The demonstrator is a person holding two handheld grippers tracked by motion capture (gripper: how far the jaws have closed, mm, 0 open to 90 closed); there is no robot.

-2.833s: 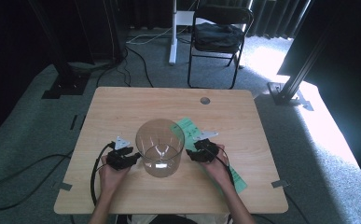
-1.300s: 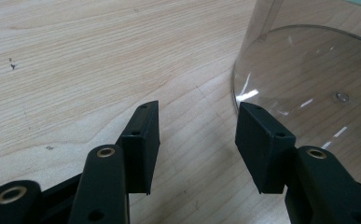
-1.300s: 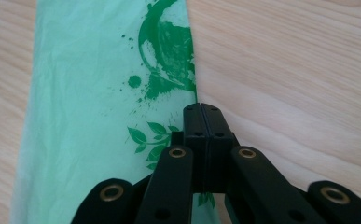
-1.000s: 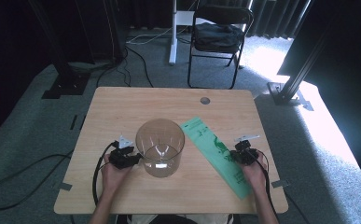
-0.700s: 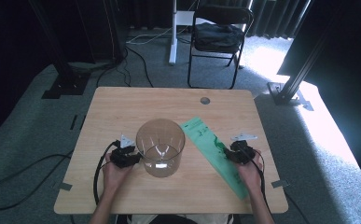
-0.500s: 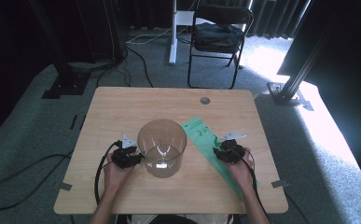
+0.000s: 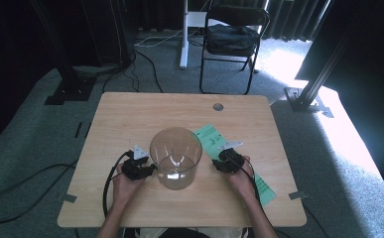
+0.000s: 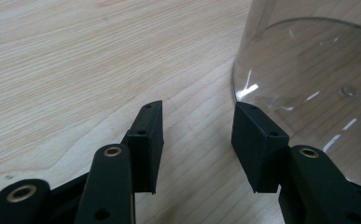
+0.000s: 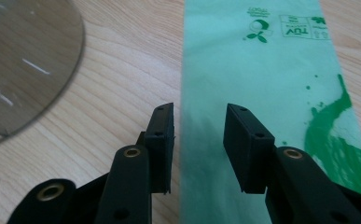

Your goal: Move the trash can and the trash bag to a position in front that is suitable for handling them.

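Both grippers' jaws spread, empty; your right gripper (image 9: 199, 140) hovers over the thin, limp green plastic bag (image 9: 262, 79)—pinch its left edge.

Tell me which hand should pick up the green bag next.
Right. The right tongs hang open directly over the green bag, while the left tongs sit by the clear container, away from it.
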